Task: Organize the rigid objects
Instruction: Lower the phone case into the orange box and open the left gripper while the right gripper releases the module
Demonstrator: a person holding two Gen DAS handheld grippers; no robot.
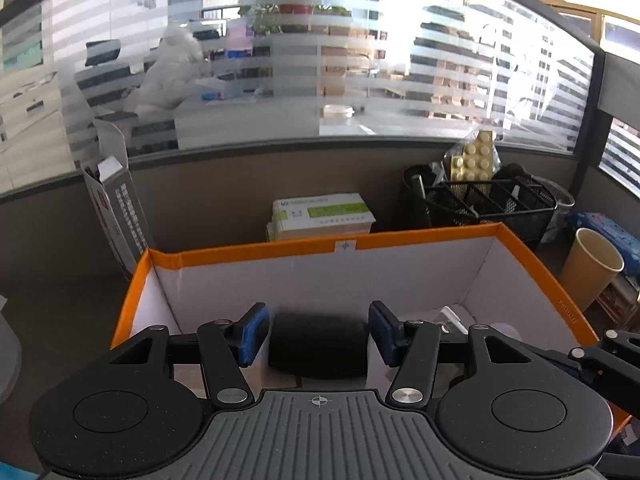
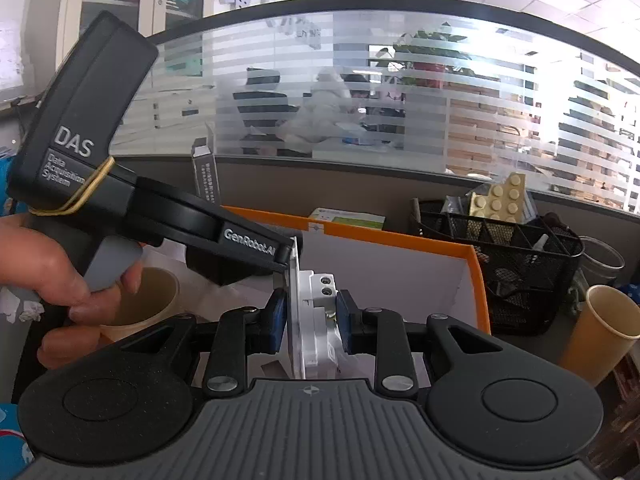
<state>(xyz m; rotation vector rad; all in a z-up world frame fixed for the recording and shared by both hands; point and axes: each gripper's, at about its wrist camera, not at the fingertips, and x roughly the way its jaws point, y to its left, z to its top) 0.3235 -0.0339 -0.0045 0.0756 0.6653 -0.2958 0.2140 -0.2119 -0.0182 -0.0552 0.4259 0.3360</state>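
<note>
An orange-rimmed cardboard box (image 1: 256, 249) with white inner walls stands on the desk; it also shows in the right wrist view (image 2: 476, 272). My left gripper (image 1: 319, 330) is open over the box, its blue pads (image 1: 251, 334) on either side of a black object (image 1: 319, 346) lying inside, not touching it. A white part (image 1: 450, 316) lies in the box to the right. My right gripper (image 2: 311, 320) is shut on a white wall socket (image 2: 314, 320), held upright above the box. The left gripper's body (image 2: 120, 184) is at left in the right wrist view.
A black mesh organiser (image 1: 492, 204) with a beige studded plate (image 1: 476, 158) stands behind the box at right. A paper cup (image 1: 592, 268) is right of the box, another (image 2: 144, 300) is left. A green-white carton (image 1: 320, 216) and a tall open box (image 1: 116, 204) stand by the partition.
</note>
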